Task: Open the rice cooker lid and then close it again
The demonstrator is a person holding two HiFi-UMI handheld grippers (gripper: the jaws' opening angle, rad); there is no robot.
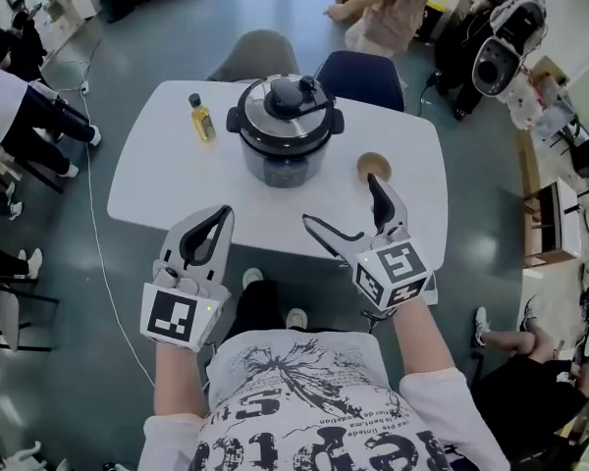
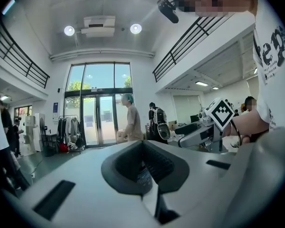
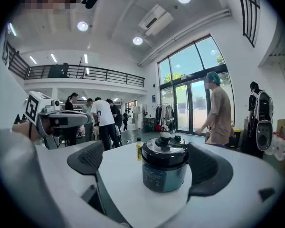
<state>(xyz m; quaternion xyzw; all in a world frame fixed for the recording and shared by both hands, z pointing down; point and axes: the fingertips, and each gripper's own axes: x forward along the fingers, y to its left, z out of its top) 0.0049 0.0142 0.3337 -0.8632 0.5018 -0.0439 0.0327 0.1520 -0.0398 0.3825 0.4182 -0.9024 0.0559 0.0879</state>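
Note:
The rice cooker point(image 1: 285, 130) stands at the middle of the white table point(image 1: 167, 194), dark-bodied, with its black and silver lid down and a knob on top. Both grippers hover at the table's near edge, apart from the pot. My left gripper point(image 1: 221, 216) is shut with its pads together; in the left gripper view point(image 2: 145, 167) only a sliver of the cooker shows past them. My right gripper point(image 1: 341, 201) is open and holds nothing. In the right gripper view the cooker point(image 3: 165, 167) sits framed between the wide-spread jaws, still some way ahead.
A small yellow bottle point(image 1: 201, 118) stands left of the cooker, and a round wooden piece point(image 1: 373, 166) lies to its right. Two chairs point(image 1: 260, 52) point(image 1: 361, 72) sit behind the table. A person point(image 1: 393, 8) walks at the back, and others stand at the left.

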